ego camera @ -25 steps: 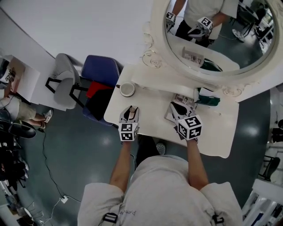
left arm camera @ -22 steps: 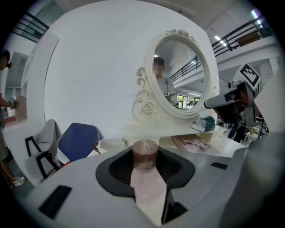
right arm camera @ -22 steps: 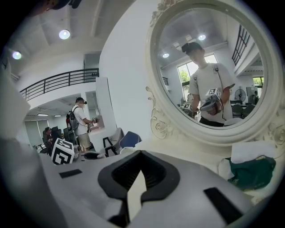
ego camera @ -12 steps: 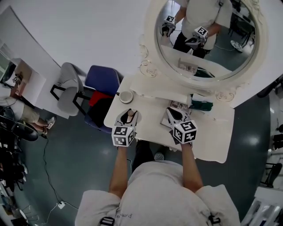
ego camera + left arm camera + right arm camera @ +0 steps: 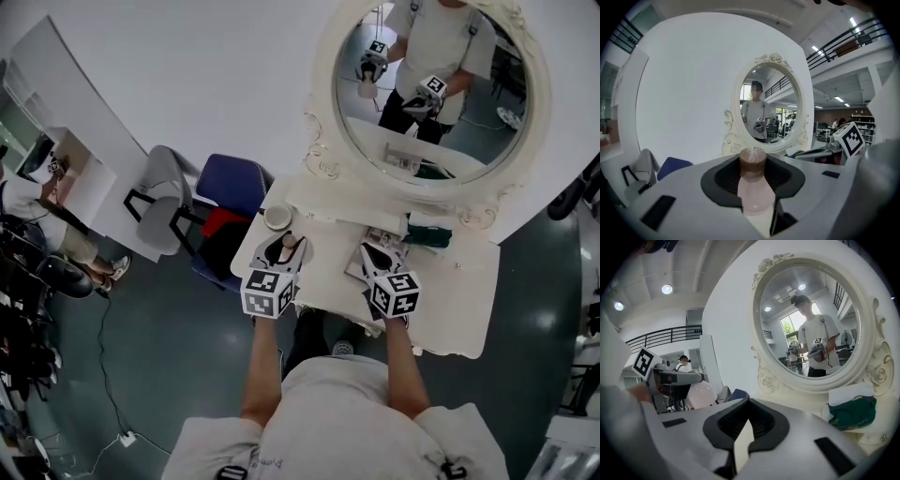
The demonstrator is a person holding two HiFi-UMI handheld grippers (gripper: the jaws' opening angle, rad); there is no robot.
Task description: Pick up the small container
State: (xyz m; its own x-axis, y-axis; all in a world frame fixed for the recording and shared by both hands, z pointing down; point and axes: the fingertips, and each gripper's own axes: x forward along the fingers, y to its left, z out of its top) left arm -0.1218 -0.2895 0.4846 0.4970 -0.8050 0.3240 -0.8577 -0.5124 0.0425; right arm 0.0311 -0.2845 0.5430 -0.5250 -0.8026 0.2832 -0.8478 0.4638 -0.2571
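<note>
Holding the small container (image 5: 753, 180), a pale pink bottle with a brown cap, I am pinching it between the jaws of the left gripper (image 5: 280, 249). The dark pads are pressing on its body from both sides, and the cap is standing up beyond them. The bottle is riding roughly upright. Seen from the head view, it is hanging over the near left part of the white dressing table (image 5: 450, 291), apparently clear of the top. A round cup (image 5: 277, 217) is sitting just beyond it. The oval mirror (image 5: 431, 84) behind is showing me with that gripper raised.

The right gripper (image 5: 381, 257) is hovering over the middle of the table. Its jaws are pressed together at the tips with nothing between them, so it is taking no part in the grip. A green pouch (image 5: 853, 412) is lying at the foot of the mirror, to the right of it.

By my reading, the pick-up itself is all but done: the grasp is made and the bottle is off the surface. What I am judging the next move to need is a steady pinch. The wrist should be staying level so the bottle is not tipping or sliding down between the pads. The path should also be staying clear of the cup and the ornate mirror frame. The bottle looks smooth and narrow, so a slack grip is the main risk.
</note>
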